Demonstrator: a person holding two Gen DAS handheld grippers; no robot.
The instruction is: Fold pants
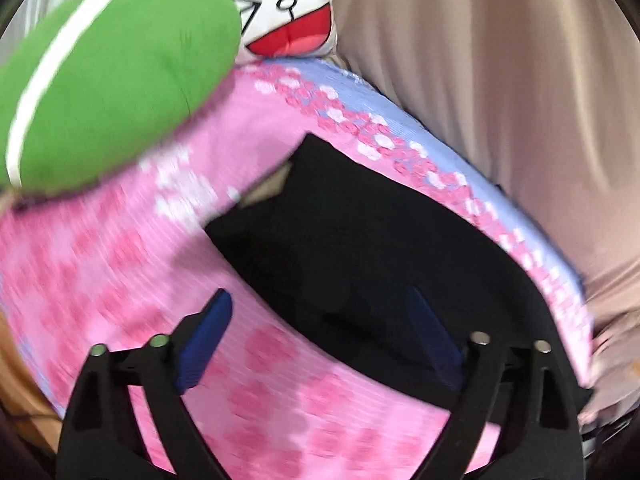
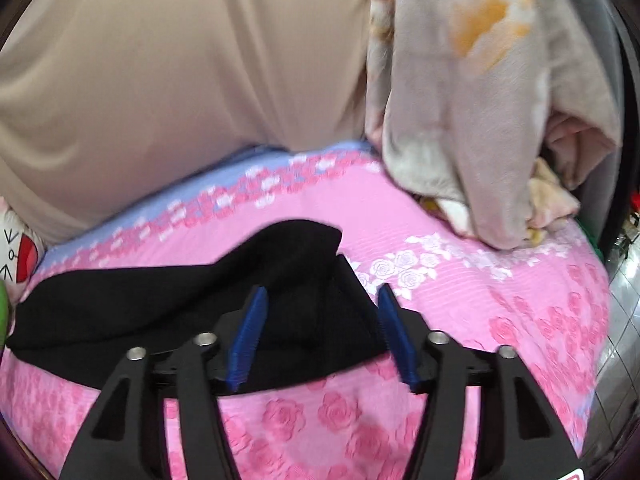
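Black pants (image 1: 360,248) lie on a pink rose-patterned bed sheet (image 1: 120,264). In the left wrist view my left gripper (image 1: 320,328) is open, its blue pads apart over the near edge of the pants, holding nothing. In the right wrist view the pants (image 2: 180,300) stretch from the left to the middle, with one end bunched up. My right gripper (image 2: 320,324) is open, its blue pads on either side of the raised dark fabric, not closed on it. Both views are blurred.
A green plush cushion (image 1: 120,72) and a white cartoon-face pillow (image 1: 288,12) sit at the head of the bed. A beige curtain (image 2: 180,80) hangs behind. A grey and orange blanket pile (image 2: 480,100) lies at the right. The sheet (image 2: 500,280) ends at a tiled floor (image 2: 624,320).
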